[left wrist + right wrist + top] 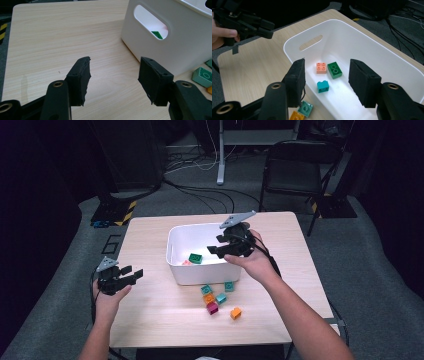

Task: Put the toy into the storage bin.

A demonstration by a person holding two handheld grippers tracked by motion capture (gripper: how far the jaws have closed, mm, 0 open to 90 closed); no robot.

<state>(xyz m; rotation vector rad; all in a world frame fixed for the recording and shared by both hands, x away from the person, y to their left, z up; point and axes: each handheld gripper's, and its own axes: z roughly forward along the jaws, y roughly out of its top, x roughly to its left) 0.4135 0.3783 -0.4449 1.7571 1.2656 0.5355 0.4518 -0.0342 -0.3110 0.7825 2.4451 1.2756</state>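
A white bin stands mid-table. In the right gripper view a salmon brick, a green brick and a teal brick lie on its floor. My right gripper hovers over the bin's right half, pointing left; its jaws stand open with nothing gripped, the bricks lying well below them. My left gripper rests low near the table's left edge, aimed at the bin, open and empty. The green brick shows through the bin's handle slot.
Several loose bricks lie in front of the bin: two teal-green ones, an orange one, a magenta one and another orange one. A black chair stands beyond the table's far right corner.
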